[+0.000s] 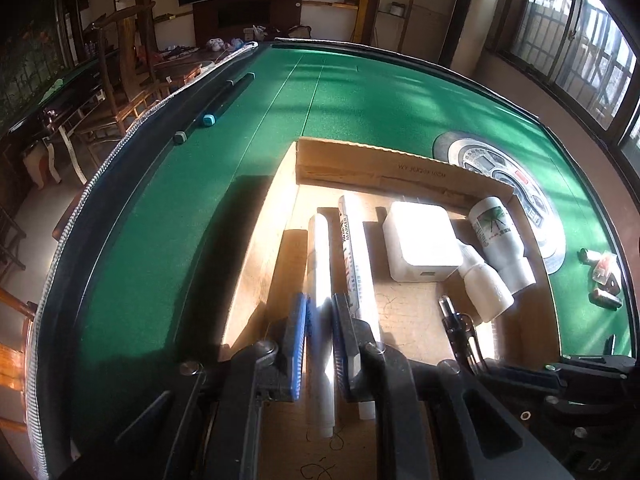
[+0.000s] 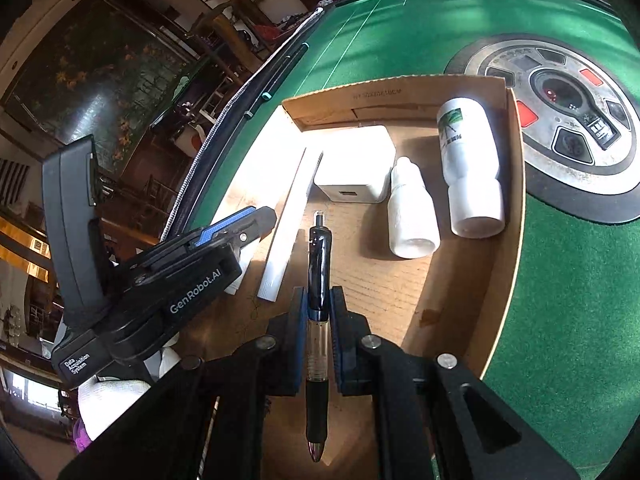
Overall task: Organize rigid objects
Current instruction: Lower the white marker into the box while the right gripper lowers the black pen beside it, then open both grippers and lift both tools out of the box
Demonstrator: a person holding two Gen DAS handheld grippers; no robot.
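An open cardboard box [image 1: 360,160] [image 2: 400,84] sits on the green felt table. My left gripper [image 1: 320,308] is shut on a plain white marker [image 1: 320,248], low over the box's left side. Beside it in the box lies a labelled white marker [image 1: 352,248] [image 2: 286,232]. A white charger cube [image 1: 420,244] [image 2: 356,168], a small white bottle [image 1: 484,284] [image 2: 412,216] and a larger palm-labelled bottle [image 1: 500,240] [image 2: 468,160] also lie inside. My right gripper [image 2: 318,296] is shut on a black pen [image 2: 319,256] over the box's near part. The left gripper [image 2: 256,220] shows at its left.
A round grey control panel [image 1: 500,168] [image 2: 560,120] is set into the felt right behind the box. Small dark items [image 1: 600,276] lie near the table's right edge. Dark sticks with teal ends [image 1: 208,120] rest along the left rim. Wooden chairs stand beyond it.
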